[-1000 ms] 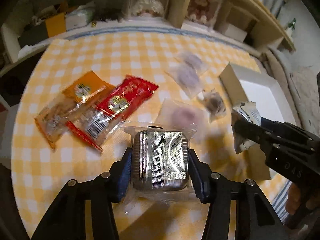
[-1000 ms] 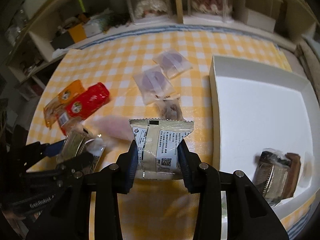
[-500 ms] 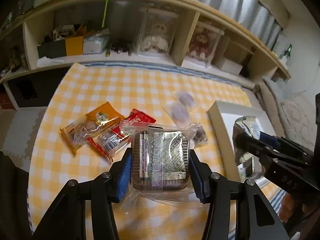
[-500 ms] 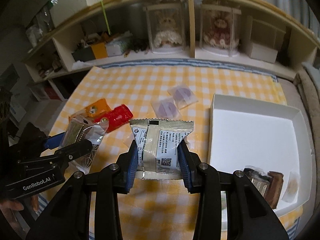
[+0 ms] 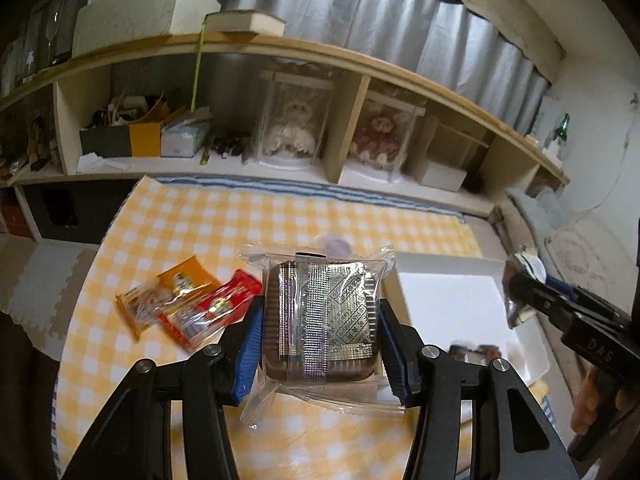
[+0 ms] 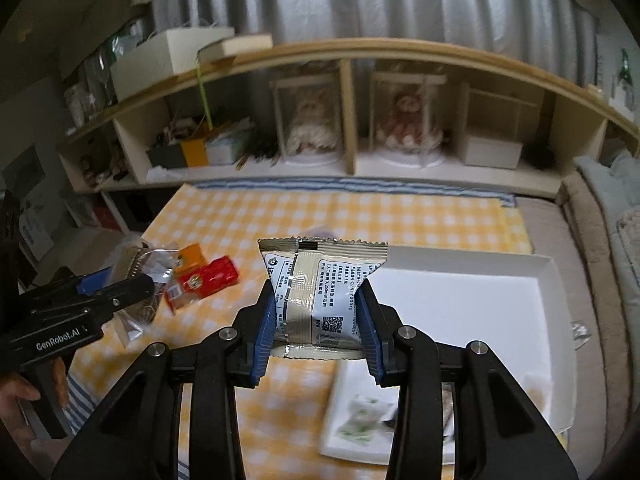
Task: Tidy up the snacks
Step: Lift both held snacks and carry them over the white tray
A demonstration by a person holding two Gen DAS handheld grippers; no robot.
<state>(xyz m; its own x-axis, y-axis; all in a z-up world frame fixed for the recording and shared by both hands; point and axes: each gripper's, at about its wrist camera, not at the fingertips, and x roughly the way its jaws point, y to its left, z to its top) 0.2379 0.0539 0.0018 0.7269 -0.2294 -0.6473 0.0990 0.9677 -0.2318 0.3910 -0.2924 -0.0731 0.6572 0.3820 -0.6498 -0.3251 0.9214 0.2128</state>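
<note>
My left gripper (image 5: pixel 320 344) is shut on a clear-wrapped foil snack (image 5: pixel 326 320) and holds it high above the yellow checked table (image 5: pixel 224 224). My right gripper (image 6: pixel 318 320) is shut on a silver snack packet (image 6: pixel 320 292) with a printed label, held above the table beside the white box (image 6: pixel 480 304). The box also shows in the left wrist view (image 5: pixel 448 300) and holds a few wrapped snacks (image 6: pixel 364 420) at its near end. An orange packet (image 5: pixel 168 292) and a red packet (image 5: pixel 216 308) lie together on the table's left side. A purple wrapped snack (image 5: pixel 338 245) peeks out behind the held foil snack.
A wooden shelf unit (image 6: pixel 352 120) runs along the far side of the table, with two cased dolls (image 6: pixel 308 120) and boxes. A beige cushion (image 6: pixel 592 240) lies to the right of the table. The person's hand (image 6: pixel 24 384) holds the left gripper at the lower left.
Both grippers have lifted well up from the table with their snacks still held. The table and box now look smaller and farther below.
</note>
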